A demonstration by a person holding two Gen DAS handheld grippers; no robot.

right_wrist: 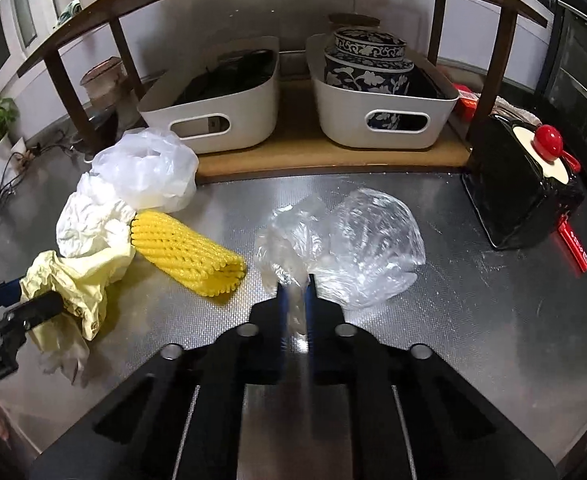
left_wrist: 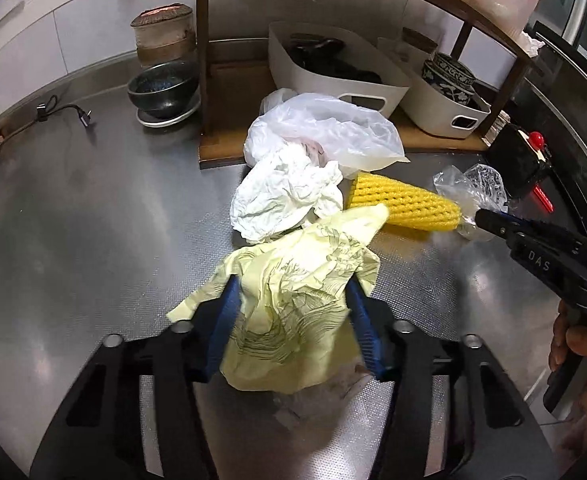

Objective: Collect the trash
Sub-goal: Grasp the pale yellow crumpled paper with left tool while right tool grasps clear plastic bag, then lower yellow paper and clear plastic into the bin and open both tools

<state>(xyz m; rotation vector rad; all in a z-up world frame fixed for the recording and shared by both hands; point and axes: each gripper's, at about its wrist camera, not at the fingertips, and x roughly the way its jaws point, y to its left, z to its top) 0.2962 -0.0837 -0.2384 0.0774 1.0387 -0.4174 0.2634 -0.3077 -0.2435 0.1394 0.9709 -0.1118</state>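
My left gripper (left_wrist: 293, 286) is shut on a pale yellow printed wrapper (left_wrist: 293, 308), held over the metal counter; it also shows in the right wrist view (right_wrist: 79, 280). My right gripper (right_wrist: 295, 280) is shut on a clear plastic bag (right_wrist: 353, 248), which also shows in the left wrist view (left_wrist: 469, 188). A yellow foam net sleeve (left_wrist: 405, 202) (right_wrist: 189, 256) lies between them. Crumpled white paper (left_wrist: 285, 196) (right_wrist: 89, 224) and a white plastic bag (left_wrist: 325, 128) (right_wrist: 145, 168) lie behind it.
A wooden shelf rack (right_wrist: 293, 156) holds two white bins (right_wrist: 213, 108), one with blue-white ceramic jars (right_wrist: 369, 64). A black box with a red knob (right_wrist: 525, 188) stands at right. A dark bowl (left_wrist: 161, 92) and cables (left_wrist: 57, 112) are at left.
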